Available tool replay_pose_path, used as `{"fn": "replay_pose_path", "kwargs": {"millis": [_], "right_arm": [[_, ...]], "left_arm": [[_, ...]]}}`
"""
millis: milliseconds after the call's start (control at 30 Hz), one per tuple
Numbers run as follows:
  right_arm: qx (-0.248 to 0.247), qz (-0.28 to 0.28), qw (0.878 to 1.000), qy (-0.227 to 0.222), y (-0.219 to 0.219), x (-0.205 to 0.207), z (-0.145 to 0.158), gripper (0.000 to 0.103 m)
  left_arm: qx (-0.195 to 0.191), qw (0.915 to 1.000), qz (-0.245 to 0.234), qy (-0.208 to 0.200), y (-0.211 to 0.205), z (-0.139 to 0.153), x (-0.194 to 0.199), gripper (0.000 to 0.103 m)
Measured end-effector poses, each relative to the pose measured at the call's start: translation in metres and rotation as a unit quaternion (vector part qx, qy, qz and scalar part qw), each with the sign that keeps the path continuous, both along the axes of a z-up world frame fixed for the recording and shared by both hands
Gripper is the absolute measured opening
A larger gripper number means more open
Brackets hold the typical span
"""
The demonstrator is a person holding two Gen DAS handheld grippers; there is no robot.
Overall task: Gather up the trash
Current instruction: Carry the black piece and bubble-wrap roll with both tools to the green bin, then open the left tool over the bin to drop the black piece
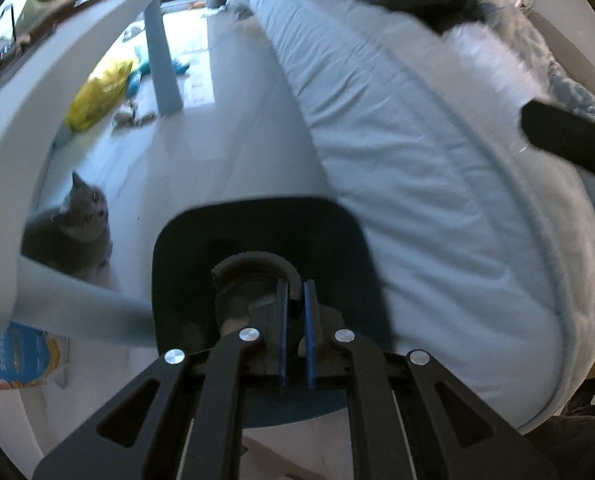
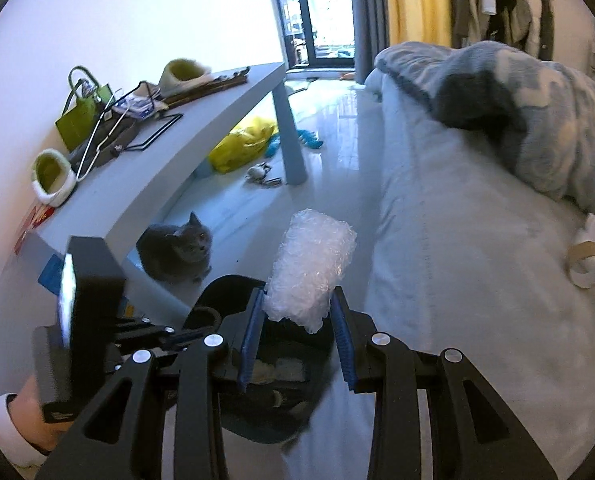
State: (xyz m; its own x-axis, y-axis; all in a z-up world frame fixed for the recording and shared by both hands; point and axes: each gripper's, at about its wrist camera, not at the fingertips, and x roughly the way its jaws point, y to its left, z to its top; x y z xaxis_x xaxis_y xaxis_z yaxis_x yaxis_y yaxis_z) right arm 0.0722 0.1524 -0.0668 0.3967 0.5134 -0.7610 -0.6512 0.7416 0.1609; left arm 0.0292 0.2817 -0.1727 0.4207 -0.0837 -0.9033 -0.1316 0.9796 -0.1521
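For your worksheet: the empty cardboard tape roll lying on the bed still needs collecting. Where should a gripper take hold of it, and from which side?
Pinch the cardboard roll across its ring wall, one finger through the open centre, coming from above. It lies tilted on the bed, with its hole showing.

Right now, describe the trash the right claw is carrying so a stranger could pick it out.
Start at the bed, then drop to the dark bin held beside its edge. Directly above the bin, the right claw is shut on a wad of bubble wrap. It is the only clear, bubbly plastic there, unlike the cardboard tape roll lying on the bed.
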Motion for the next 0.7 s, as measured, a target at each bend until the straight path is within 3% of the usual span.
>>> {"fn": "replay_pose_path", "kwargs": {"millis": [300, 400, 567, 700], "right_arm": [[-0.021, 0.024, 0.999, 0.023, 0.039, -0.011, -0.025, 0.034], [-0.027, 0.027, 0.999, 0.031, 0.044, -0.010, -0.033, 0.034], [-0.038, 0.018, 0.998, 0.045, 0.049, -0.003, -0.047, 0.034], [-0.049, 0.009, 0.997, 0.054, 0.052, 0.002, -0.062, 0.034]], "left_arm": [[-0.019, 0.9977, 0.006, 0.065, 0.019, -0.051, -0.006, 0.009], [-0.024, 0.9972, 0.014, 0.069, 0.025, -0.056, -0.010, 0.021], [-0.029, 0.9990, 0.014, 0.030, 0.030, -0.035, -0.017, 0.046], [-0.016, 0.9998, 0.008, -0.013, 0.029, -0.007, -0.023, 0.051]]}}
